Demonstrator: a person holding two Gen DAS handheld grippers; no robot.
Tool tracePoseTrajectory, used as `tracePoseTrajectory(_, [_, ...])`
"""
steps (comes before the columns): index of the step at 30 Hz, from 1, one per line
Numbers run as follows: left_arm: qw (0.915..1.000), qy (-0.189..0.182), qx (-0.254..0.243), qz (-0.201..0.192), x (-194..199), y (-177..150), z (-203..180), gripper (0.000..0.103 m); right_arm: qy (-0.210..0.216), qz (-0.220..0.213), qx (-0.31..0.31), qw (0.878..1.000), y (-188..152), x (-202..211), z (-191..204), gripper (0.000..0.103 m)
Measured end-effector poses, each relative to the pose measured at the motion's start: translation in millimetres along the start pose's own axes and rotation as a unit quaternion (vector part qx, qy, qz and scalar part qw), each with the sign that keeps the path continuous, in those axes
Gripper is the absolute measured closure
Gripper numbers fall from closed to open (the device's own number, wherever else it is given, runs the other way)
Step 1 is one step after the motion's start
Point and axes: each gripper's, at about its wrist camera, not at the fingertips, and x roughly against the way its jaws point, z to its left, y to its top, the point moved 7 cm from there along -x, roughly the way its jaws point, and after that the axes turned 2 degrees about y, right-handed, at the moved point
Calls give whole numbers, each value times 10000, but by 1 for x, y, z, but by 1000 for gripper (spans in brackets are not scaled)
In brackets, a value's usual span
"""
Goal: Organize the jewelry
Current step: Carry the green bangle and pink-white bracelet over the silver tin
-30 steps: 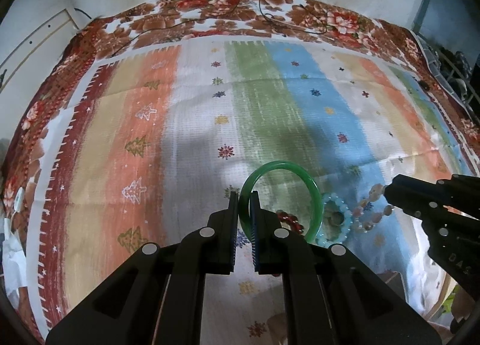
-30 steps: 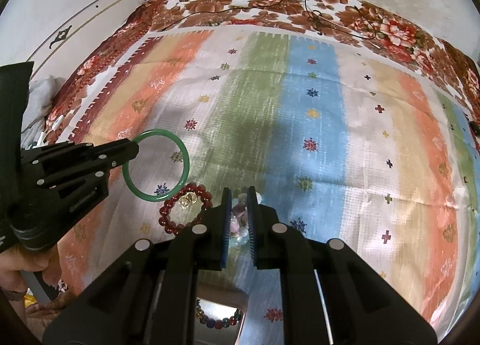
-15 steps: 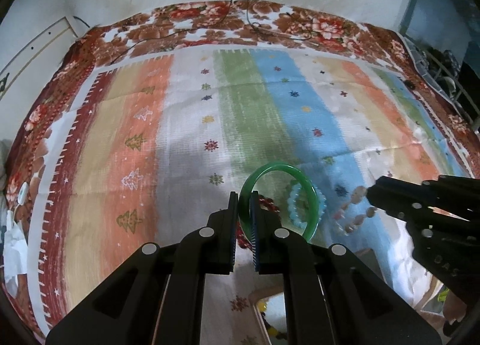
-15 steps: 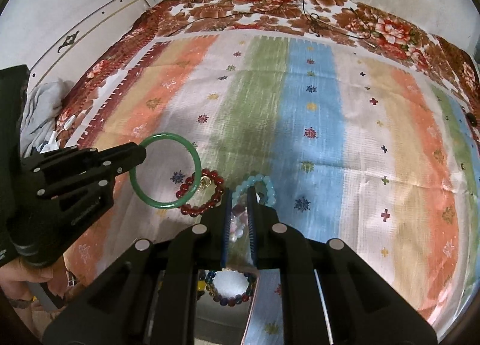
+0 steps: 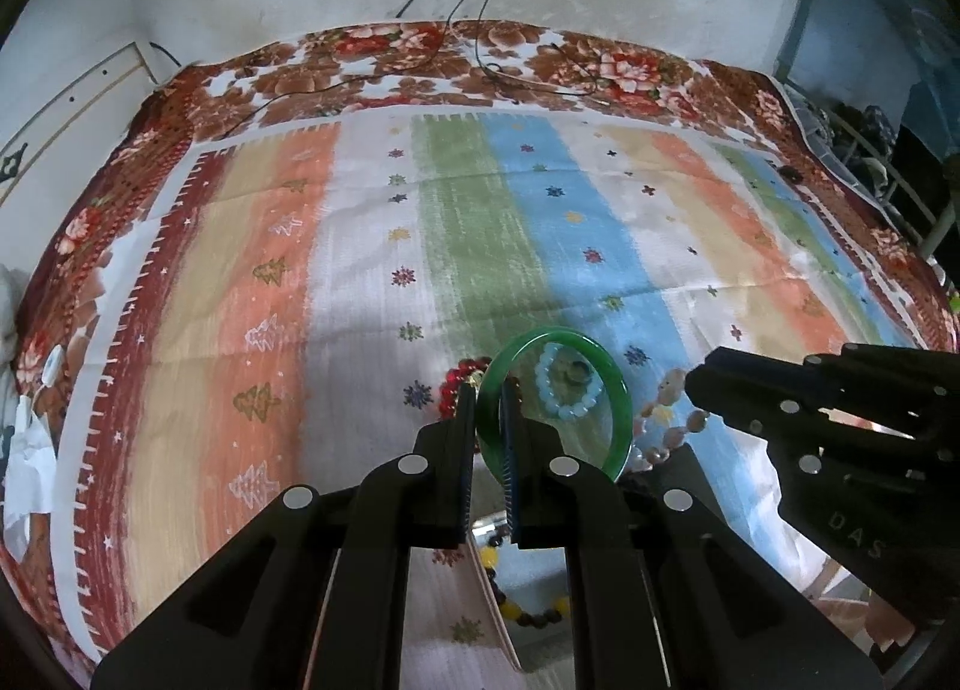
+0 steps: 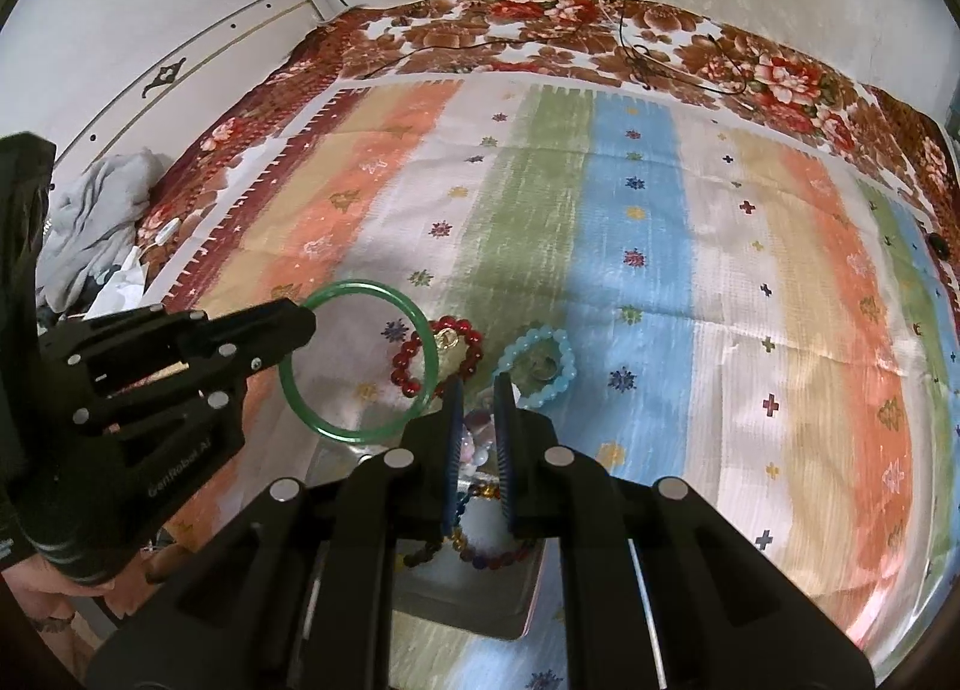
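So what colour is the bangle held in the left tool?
Translucent green. The bangle, clamped in the left tool, shows best in the right wrist view.

dim soft daylight, perhaps from the right, fisheye-bent edges, slight motion blur

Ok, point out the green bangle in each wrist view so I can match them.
Left wrist view: the green bangle sits low and centre, clamped in the left gripper.
Right wrist view: the same bangle hangs left of centre from the left gripper.
Shared landmark: the light blue bead bracelet lying on the striped cloth.
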Motion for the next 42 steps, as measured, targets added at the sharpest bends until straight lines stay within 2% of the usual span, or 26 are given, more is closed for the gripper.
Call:
tracePoseTrajectory(20, [9995,0,-297,-121,34,-45,-20,95,64,46,-140,9999,-45,20,12,91])
tracePoseTrajectory(38, [9994,-67,-321,129,17,-52,-23,94,57,279,-239,9993,-53,6,3,91])
tracePoseTrajectory(39, [9992,-97,-344,187,14,-54,-24,94,51,273,-268,9993,-53,6,2,88])
tracePoseTrajectory(41, [9989,-147,-332,282,10,-56,-25,91,18,261,-328,9991,-52,6,0,72])
tracePoseTrajectory(42, [9989,-147,-337,294,9,-57,-25,91,-11,254,-352,9991,-52,6,-2,61])
